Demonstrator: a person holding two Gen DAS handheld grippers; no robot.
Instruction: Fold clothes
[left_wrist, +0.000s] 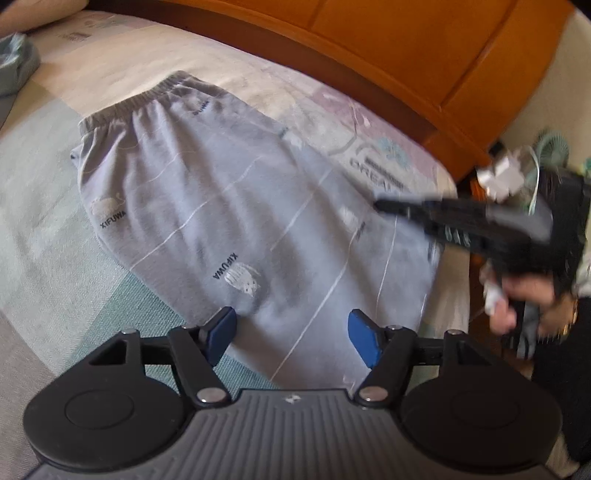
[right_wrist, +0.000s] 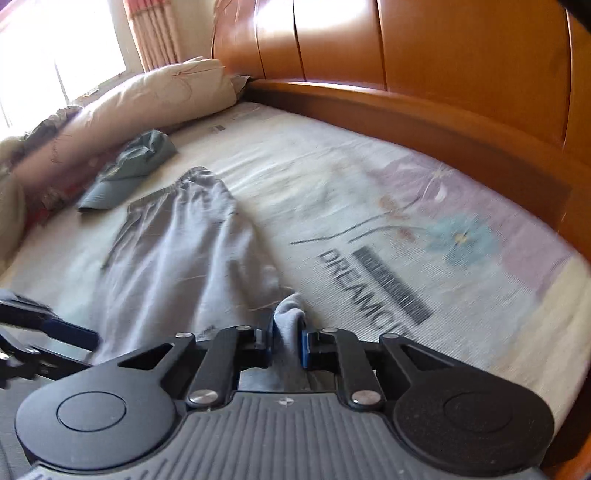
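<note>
While right tongs (right_wrist: 287, 341) pinch grey trousers (left_wrist: 236, 206) hem, left tongs (left_wrist: 291, 334) wide above cloth.

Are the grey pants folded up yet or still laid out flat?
Mostly spread: the grey pants lie lengthwise on the mattress, waistband far. Only the near end is lifted, pinched in the right tool.

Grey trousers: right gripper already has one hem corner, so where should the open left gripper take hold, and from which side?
Take the near hem edge of the trousers, just ahead of the left gripper, coming in low from the hem end. The cloth lies flat there, and the open jaws already straddle it. The right gripper is shut on the other hem corner, so both ends would lift evenly toward the waistband.
</note>
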